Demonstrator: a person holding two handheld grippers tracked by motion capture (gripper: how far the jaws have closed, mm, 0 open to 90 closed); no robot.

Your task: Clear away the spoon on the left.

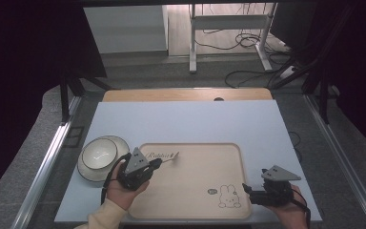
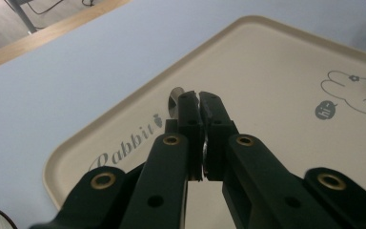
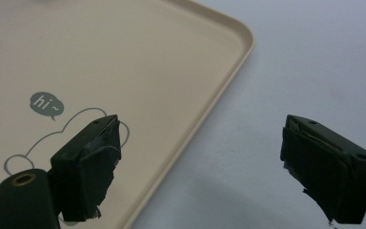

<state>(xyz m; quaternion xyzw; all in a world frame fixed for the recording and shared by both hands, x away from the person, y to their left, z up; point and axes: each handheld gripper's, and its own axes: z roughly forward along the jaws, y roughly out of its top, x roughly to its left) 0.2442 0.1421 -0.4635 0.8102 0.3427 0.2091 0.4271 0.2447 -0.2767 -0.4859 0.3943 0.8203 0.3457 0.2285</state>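
A beige tray (image 1: 240,157) with a rabbit drawing lies on the pale blue table. My left gripper (image 1: 158,163) hovers over the tray's near-left part, shut on a small metal utensil (image 1: 171,157), seemingly a spoon. In the left gripper view, the utensil's rounded end (image 2: 174,97) pokes out past the closed fingertips of the left gripper (image 2: 199,98), just above the tray (image 2: 267,57) by the "Rabbit" lettering. My right gripper (image 1: 246,190) rests at the tray's near-right corner. In its own view the right gripper (image 3: 200,143) is open and holds nothing, straddling the tray rim (image 3: 205,114).
A white bowl (image 1: 97,155) with a dark rim stands left of the tray, close to my left hand. A wooden board (image 1: 186,94) lines the table's far edge. Metal rails run along both sides of the table.
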